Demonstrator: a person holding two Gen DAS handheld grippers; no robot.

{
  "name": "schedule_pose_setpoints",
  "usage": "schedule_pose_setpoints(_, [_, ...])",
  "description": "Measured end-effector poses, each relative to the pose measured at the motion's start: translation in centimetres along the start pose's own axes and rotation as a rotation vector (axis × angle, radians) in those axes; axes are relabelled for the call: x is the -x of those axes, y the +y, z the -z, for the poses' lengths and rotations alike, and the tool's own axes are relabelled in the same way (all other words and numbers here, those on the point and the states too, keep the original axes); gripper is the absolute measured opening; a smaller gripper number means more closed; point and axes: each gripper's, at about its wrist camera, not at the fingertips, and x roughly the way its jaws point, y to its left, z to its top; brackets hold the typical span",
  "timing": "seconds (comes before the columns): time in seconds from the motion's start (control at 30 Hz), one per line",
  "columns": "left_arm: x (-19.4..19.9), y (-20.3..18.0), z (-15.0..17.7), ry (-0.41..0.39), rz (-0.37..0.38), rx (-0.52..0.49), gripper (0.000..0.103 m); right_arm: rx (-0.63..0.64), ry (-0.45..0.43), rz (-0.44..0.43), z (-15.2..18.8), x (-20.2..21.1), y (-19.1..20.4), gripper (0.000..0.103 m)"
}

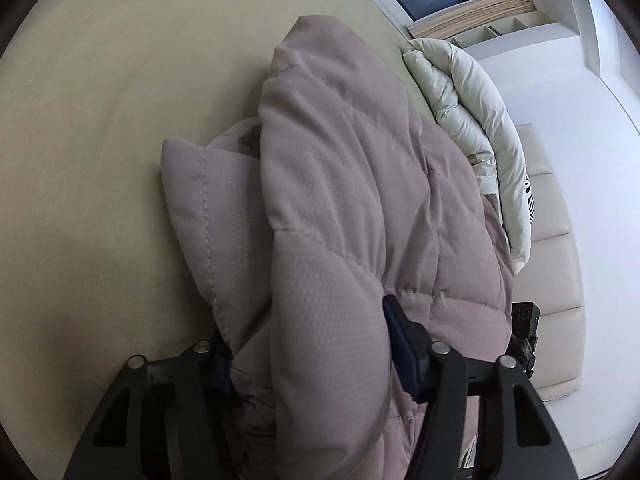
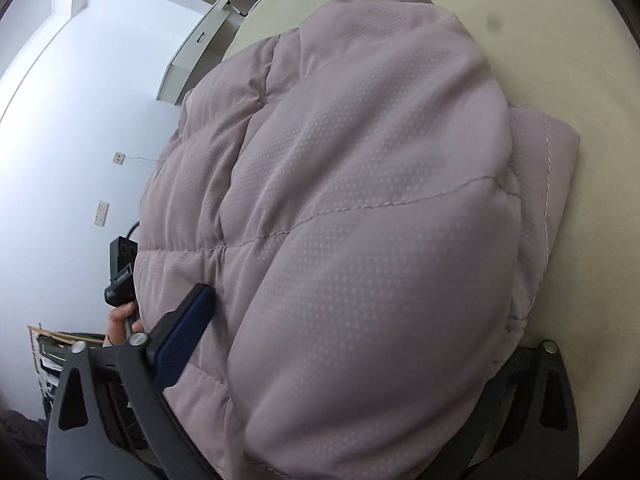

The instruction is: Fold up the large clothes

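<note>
Puffy mauve quilted jacket (image 1: 344,208) fills the near field of both wrist views, bulging up between each gripper's fingers and lying folded on a pale beige bed surface (image 1: 100,100).

From the left wrist, the left gripper (image 1: 316,360) has a thick fold of the jacket between its jaws: the dark blue pad of one finger (image 1: 404,352) presses into the fabric, while the other finger is mostly buried behind the bulge, so the jaws look clamped on the jacket. This view alone shows a cream duvet (image 1: 472,120) bunched just beyond the jacket, a padded headboard (image 1: 552,248), a window with a curtain (image 1: 472,12), and the other gripper's black body peeking past the jacket's edge.

From the right wrist, the right gripper (image 2: 360,320) straddles a wide, swollen panel of the jacket; one blue pad (image 2: 184,336) lies against the cloth, the other finger is hidden under it, so whether it truly grips cannot be told. Only here appear a person's hand (image 2: 120,324) on the other gripper's handle, a white wall (image 2: 60,120) and a wall socket (image 2: 118,157).
</note>
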Motion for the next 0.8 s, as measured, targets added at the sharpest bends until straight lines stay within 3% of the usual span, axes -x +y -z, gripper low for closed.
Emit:
schedule_pose_setpoints(0.03, [0.2, -0.3, 0.1, 0.002, -0.001, -0.007, 0.051, 0.007, -0.007, 0.011, 0.3, 0.3, 0.6, 0.073])
schedule_pose_setpoints(0.13, [1.8, -1.7, 0.7, -0.004, -0.023, -0.042, 0.039, 0.038, -0.030, 0.066, 1.1, 1.2, 3.1, 0.054])
schedule_pose_setpoints(0.3, [6.3, -3.3, 3.8, -0.032, 0.003, -0.057, 0.034, 0.094, -0.065, 0.079, 4.4, 3.7, 8.4, 0.045])
schedule_pose_setpoints(0.53, [15.1, -4.1, 11.5, -0.060, 0.018, -0.096, 0.034, 0.117, -0.078, -0.003, 11.7, 6.1, 13.1, 0.044])
schedule_pose_setpoints(0.63, [15.9, -2.3, 14.8, -0.039, 0.012, -0.093, 0.036, 0.082, -0.067, -0.013, 14.6, 5.8, 12.3, 0.044])
schedule_pose_setpoints(0.7, [14.2, 0.3, 16.2, 0.006, -0.005, -0.041, 0.041, 0.028, -0.029, 0.039, 15.9, 3.7, 10.3, 0.046])
schedule_pose_setpoints(0.77, [12.2, 3.1, 16.9, 0.024, -0.025, 0.007, 0.053, -0.080, -0.007, 0.038, 17.0, 1.9, 6.7, 0.062])
schedule_pose_setpoints(0.8, [11.6, 4.5, 17.2, 0.021, 0.008, 0.050, 0.058, -0.119, -0.024, 0.001, 17.5, 1.4, 5.3, 0.073])
